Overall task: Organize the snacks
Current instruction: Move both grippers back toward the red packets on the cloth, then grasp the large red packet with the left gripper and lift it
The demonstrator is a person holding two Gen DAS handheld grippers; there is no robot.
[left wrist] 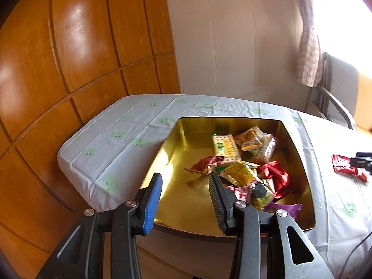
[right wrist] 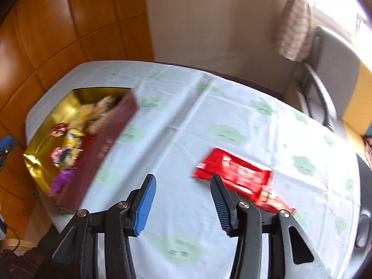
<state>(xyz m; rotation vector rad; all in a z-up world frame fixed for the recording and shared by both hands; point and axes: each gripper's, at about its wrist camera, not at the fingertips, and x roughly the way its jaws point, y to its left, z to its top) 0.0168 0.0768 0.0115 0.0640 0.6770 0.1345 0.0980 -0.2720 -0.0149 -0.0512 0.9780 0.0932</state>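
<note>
A gold-lined tin box (left wrist: 186,130) with maroon outer walls (right wrist: 102,148) stands on the table and holds several wrapped snacks (left wrist: 244,169). My left gripper (left wrist: 184,181) is open and empty, just above the box's near left part. A red snack packet (right wrist: 234,174) lies flat on the tablecloth to the right of the box; it also shows in the left wrist view (left wrist: 346,166). My right gripper (right wrist: 182,182) is open and empty above the cloth, its right finger close to the packet's near left edge.
The table wears a pale cloth with green prints (right wrist: 227,132). Wooden panelling (left wrist: 69,69) stands behind and to the left. A chair (right wrist: 325,93) and a curtain (left wrist: 307,46) are at the far right.
</note>
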